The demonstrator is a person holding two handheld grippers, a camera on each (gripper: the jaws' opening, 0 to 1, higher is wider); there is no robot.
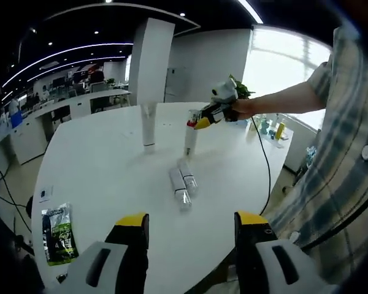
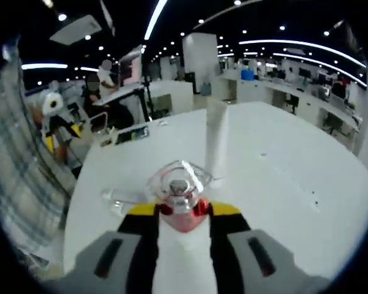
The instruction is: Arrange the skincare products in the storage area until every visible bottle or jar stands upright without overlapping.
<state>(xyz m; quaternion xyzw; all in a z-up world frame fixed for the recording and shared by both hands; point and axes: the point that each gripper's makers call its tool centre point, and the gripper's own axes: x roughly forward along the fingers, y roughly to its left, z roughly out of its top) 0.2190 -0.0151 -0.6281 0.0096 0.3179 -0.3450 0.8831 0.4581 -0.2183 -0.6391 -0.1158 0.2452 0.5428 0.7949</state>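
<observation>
Right gripper (image 2: 181,211) clamped on upright bottle (image 1: 191,136) at its red collar, mid-table (image 1: 104,159). Left gripper (image 1: 191,223) spread wide, holding nothing, low over the near edge. Tall tube (image 1: 149,127) upright just beside the bottle. Two bottles (image 1: 183,182) lying flat, side by side. Green packet (image 1: 59,233) near the edge.

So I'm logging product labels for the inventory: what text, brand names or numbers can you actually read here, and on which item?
None can be read.
Green packet at the table edge: printing too blurred.
Two lying bottles: no legible label.
Standing tube: plain, no readable marks.
Bottle in the right tool: no legible text.
Small card: too small.
</observation>
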